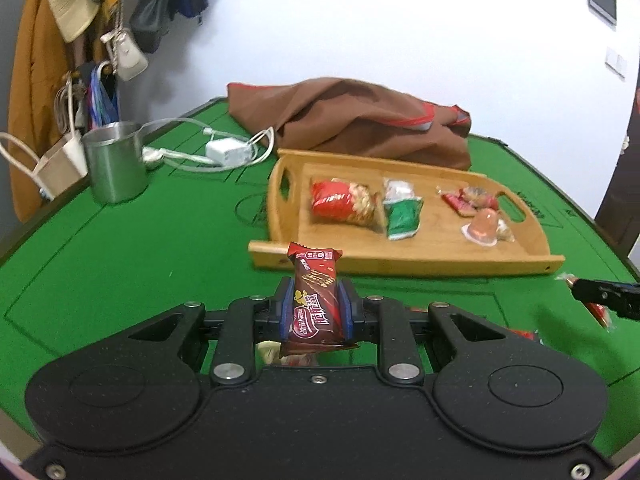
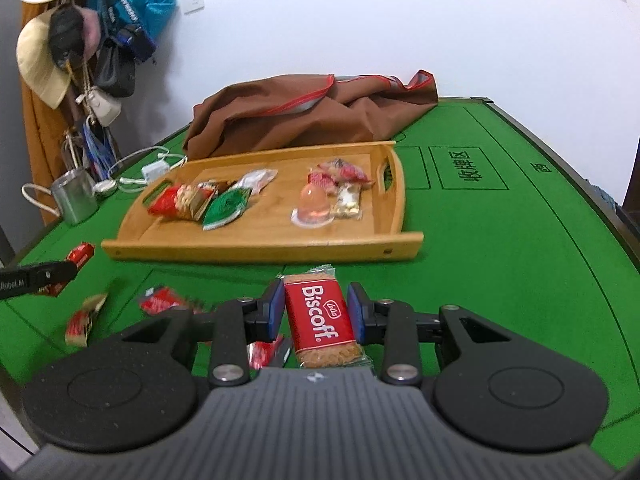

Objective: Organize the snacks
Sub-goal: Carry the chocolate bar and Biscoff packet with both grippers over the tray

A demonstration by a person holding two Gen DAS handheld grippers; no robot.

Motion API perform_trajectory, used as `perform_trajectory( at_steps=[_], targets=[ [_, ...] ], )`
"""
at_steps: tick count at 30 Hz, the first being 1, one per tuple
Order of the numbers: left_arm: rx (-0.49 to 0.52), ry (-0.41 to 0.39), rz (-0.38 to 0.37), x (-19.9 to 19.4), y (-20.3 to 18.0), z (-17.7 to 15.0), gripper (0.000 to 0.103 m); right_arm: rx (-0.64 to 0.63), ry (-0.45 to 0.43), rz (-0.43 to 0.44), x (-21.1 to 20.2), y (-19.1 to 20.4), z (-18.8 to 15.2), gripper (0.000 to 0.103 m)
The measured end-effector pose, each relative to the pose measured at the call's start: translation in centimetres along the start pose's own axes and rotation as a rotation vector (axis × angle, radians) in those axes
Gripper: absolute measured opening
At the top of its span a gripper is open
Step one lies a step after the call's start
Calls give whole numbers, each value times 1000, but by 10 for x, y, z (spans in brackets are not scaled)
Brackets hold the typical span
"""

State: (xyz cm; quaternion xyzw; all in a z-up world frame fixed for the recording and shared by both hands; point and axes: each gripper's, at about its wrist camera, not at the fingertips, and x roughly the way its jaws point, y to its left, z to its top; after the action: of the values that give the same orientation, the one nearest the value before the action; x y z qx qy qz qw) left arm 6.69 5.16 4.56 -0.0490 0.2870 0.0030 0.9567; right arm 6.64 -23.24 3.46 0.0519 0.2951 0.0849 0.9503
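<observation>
My left gripper is shut on a brown chocolate wafer bar, held upright just short of the wooden tray. My right gripper is shut on a red Biscoff biscuit pack, held above the green table in front of the tray. The tray holds a red peanut bag, a green packet, a jelly cup and small red candies. Several red snack packs lie loose on the felt at the left of the right wrist view.
A steel cup, a white charger with cable and a brown cloth bag lie behind the tray. Hats and bags hang on a rack at the far left. The left gripper tip reaches in from the left.
</observation>
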Motion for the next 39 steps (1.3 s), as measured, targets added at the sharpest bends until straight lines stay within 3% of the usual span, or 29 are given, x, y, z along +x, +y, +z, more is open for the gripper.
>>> perform_trajectory(
  at_steps=[11, 16, 27, 33, 39],
  targets=[
    [29, -22, -46, 19, -14, 40, 22, 70, 33, 27, 32, -10, 43, 39],
    [-1, 4, -92, 42, -19, 63, 22, 114, 68, 36, 56, -14, 65, 39],
    [-25, 58, -62, 114, -25, 117, 22, 167, 131, 68, 117, 0, 120, 39],
    [-48, 94, -36, 166, -23, 138, 22, 158, 117, 47, 150, 14, 138, 39],
    [-52, 125, 5, 213, -24, 143, 22, 134, 8, 97, 174, 22, 132, 39]
  ],
)
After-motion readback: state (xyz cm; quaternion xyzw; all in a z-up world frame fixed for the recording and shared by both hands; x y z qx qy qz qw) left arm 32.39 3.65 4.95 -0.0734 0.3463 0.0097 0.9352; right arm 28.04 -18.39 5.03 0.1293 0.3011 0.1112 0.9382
